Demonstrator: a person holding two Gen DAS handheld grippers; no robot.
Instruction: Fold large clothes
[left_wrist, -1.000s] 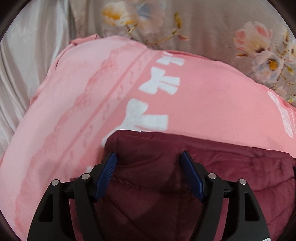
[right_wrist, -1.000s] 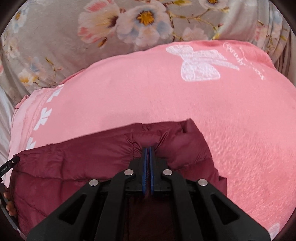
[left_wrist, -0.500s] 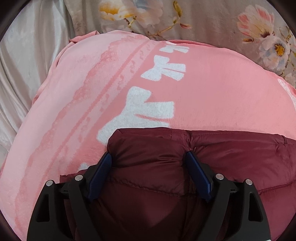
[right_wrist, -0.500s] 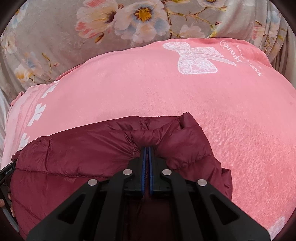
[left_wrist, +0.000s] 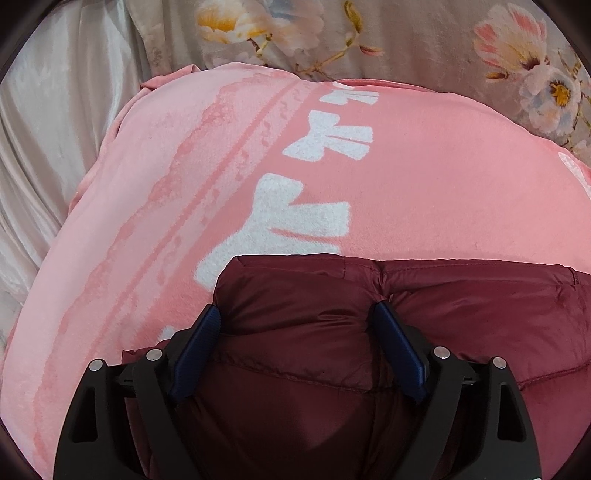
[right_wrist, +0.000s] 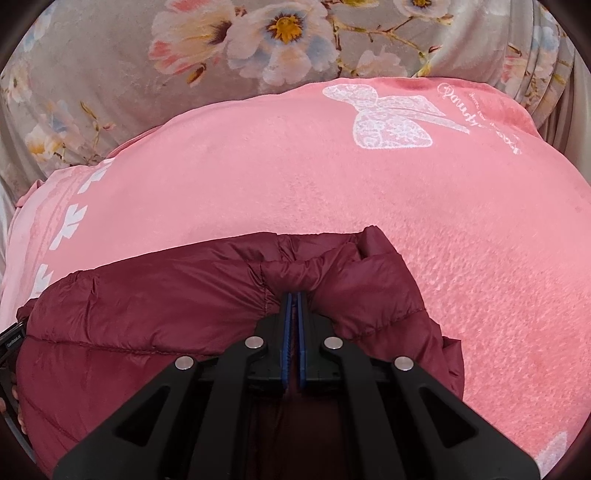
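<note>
A dark red puffer jacket (left_wrist: 461, 306) lies folded on a pink blanket (left_wrist: 406, 184) with white bow prints. My left gripper (left_wrist: 295, 312) straddles a puffy fold at the jacket's left end. Its jaws are opening, and the fold sits between the blue pads (left_wrist: 199, 343) without being pinched. In the right wrist view the jacket (right_wrist: 147, 295) fills the lower left. My right gripper (right_wrist: 294, 295) is shut on a bunched bit of fabric near the jacket's right end, and the cloth puckers around its tips.
The pink blanket (right_wrist: 295, 177) spreads wide beyond the jacket on the far and right sides. Behind it lies a grey floral bed cover (right_wrist: 110, 55). White satin sheet (left_wrist: 55, 129) runs along the left. A black device edge (right_wrist: 11, 339) shows at the far left.
The left jaws have spread wider around the jacket fold, and the left view has tipped a little toward the jacket. The right gripper stays clamped on the fabric in place.
</note>
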